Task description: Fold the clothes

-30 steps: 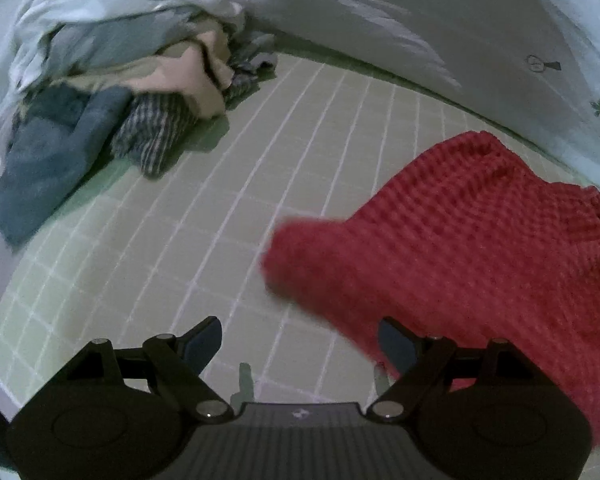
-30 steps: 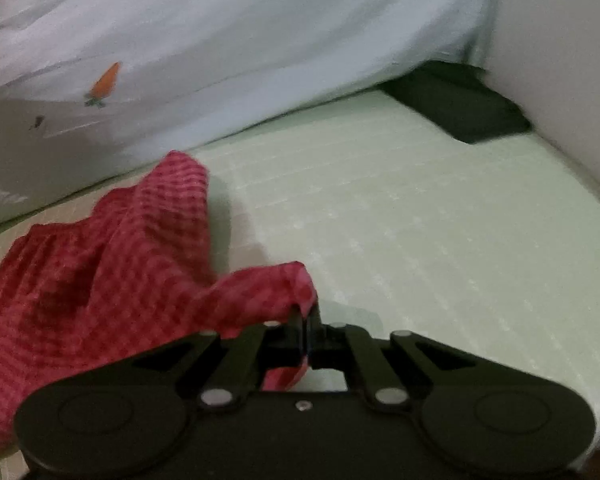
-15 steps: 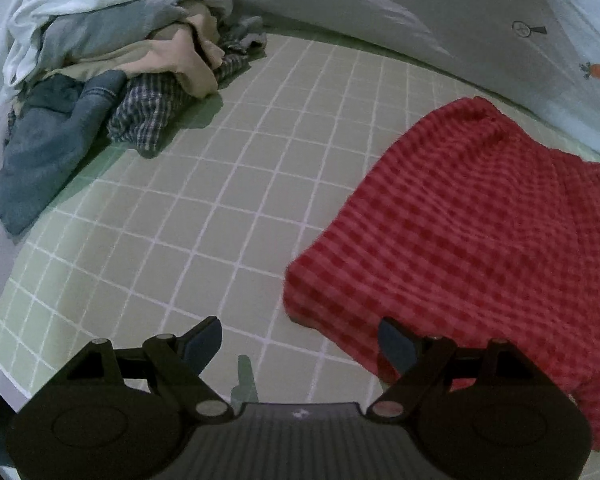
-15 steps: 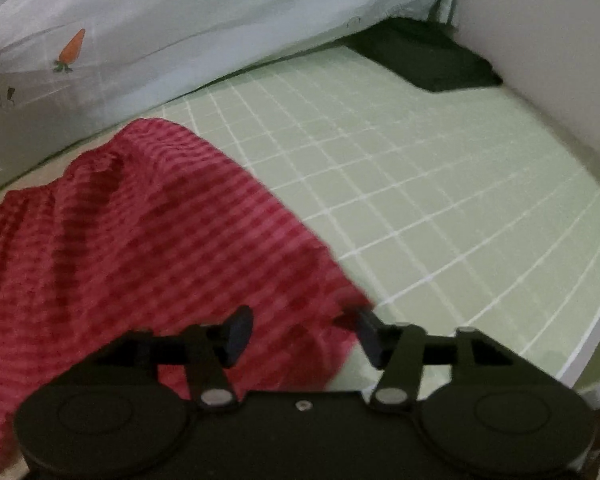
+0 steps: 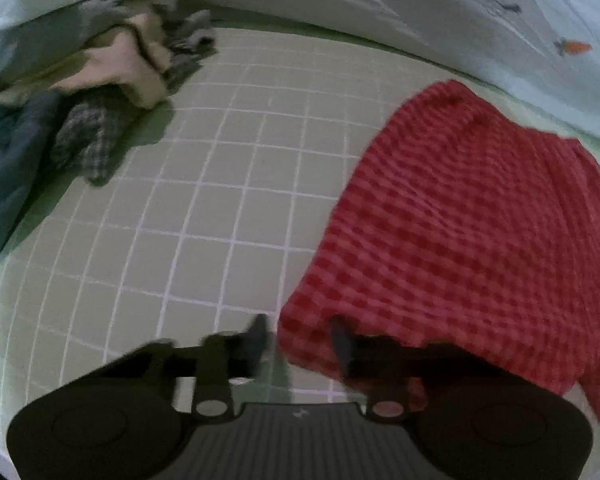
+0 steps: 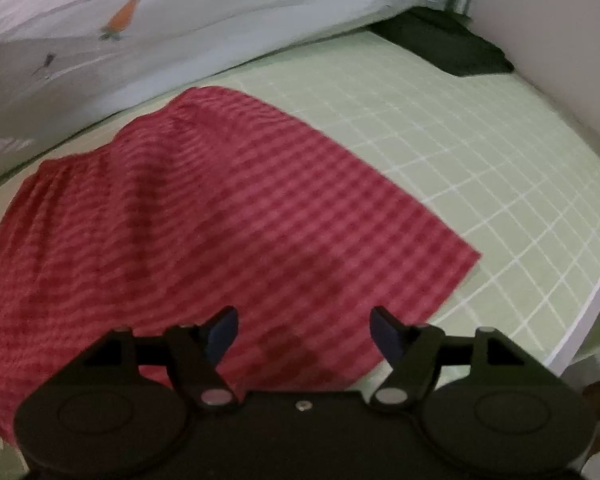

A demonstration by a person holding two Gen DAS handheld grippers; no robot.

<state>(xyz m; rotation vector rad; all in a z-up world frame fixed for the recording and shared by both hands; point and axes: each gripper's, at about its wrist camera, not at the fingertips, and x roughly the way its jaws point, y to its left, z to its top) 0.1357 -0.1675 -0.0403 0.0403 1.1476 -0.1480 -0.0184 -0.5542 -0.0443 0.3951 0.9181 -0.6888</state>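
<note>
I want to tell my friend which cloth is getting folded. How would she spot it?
Look at the pale green mat with white grid lines. Far from the heap of crumpled grey, blue and beige clothes at its corner, one cloth lies spread out alone: the red checked garment. It is the only red thing there, and the only piece lying flat.

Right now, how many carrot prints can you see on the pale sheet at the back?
1: a single orange carrot print on the pale sheet, beyond the red checked cloth. Folds may hide others.
</note>
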